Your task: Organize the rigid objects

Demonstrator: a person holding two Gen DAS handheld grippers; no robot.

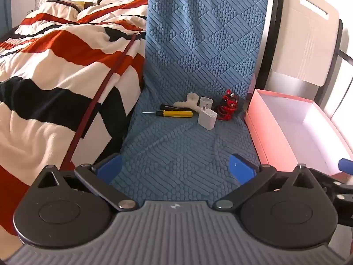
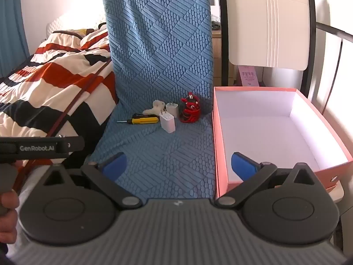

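- The left gripper (image 1: 176,167) has its jaws wide apart and holds nothing; it hangs above the near part of the blue textured mat (image 1: 176,154).
- The right gripper (image 2: 179,165) is also spread wide and holds nothing; its left finger is over the mat and its right finger (image 2: 245,165) is over the near corner of the pink box (image 2: 217,143).
- The pink box lies just to the right of the mat, ahead and to the right of both grippers. Its white inside shows no object, so I judge that the task is at its very start: nothing is put away and all pieces are left to move.
- Farther ahead of the grippers, near the fold of the mat, the objects lie in one small group, close together:
- one yellow and black screwdriver (image 1: 174,113), at the left of the group;
- two white charger plugs (image 1: 207,119), the second one (image 1: 206,103) just behind the first;
- one white fluffy piece (image 1: 187,102), behind the screwdriver; I cannot tell what it is;
- one red and black toy figure (image 1: 228,107), at the right of the group, nearest to the box.
- Together there are five objects to sort, as far as the views show.
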